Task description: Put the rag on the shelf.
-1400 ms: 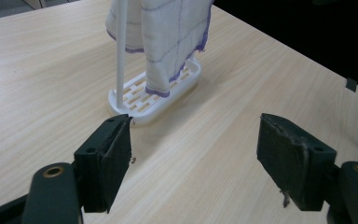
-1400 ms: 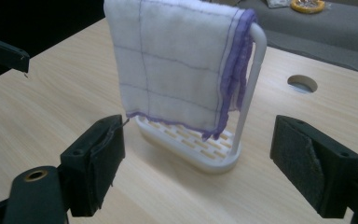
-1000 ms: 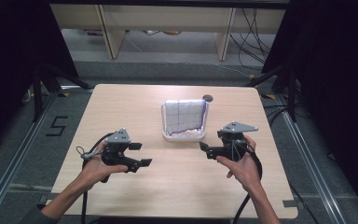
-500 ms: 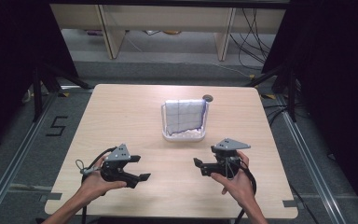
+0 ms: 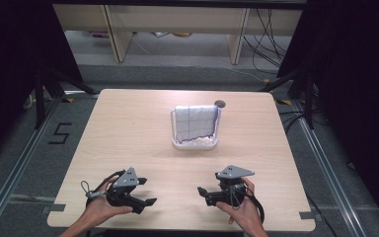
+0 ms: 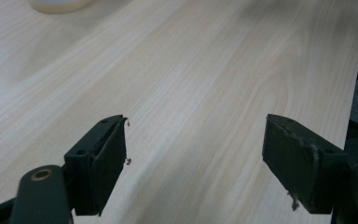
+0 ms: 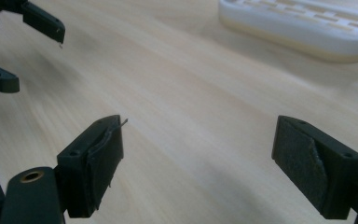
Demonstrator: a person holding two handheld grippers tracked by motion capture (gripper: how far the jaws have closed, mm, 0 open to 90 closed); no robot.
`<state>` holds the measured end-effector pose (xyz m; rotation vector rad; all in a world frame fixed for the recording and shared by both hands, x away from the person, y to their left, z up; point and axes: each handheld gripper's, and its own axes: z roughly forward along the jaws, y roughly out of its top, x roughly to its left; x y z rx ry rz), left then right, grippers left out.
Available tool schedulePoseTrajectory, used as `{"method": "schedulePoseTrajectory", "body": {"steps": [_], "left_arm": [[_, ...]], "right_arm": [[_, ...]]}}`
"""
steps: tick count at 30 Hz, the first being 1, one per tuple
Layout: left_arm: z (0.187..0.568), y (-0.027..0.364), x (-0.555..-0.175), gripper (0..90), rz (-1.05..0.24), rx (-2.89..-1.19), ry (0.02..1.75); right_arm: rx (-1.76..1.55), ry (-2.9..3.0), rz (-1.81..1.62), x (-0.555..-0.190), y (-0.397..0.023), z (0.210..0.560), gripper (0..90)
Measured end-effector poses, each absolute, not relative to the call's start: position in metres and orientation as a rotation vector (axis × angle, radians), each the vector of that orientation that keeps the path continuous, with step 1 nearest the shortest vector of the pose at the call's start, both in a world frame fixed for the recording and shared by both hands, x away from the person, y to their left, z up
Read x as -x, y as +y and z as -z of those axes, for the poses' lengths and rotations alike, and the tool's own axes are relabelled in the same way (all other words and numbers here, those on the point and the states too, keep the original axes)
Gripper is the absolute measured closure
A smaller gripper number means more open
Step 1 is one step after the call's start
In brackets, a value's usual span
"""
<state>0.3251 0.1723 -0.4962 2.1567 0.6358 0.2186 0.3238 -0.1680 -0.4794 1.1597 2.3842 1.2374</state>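
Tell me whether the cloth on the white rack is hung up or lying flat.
Hung up. In the high view the checked cloth drapes over the top of the white rack and hangs down its near side, above the table.

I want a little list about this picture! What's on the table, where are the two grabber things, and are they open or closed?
table: light wood table
middle thing: white rack with a checked cloth draped over it
left gripper: near the front edge, open, holding nothing
right gripper: near the front edge, open, holding nothing
hands: one hand on the left gripper, one hand on the right
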Motion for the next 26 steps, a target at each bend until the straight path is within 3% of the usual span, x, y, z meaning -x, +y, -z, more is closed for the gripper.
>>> {"method": "schedulePoseTrajectory", "body": {"steps": [26], "left_arm": [[0.5027, 0.1809, -0.3308, 19.7, -0.208, -2.124, 0.686]], "right_arm": [[-1.132, 2.412, -1.182, -0.3199, -0.1597, 0.4888, 16.9]]}}
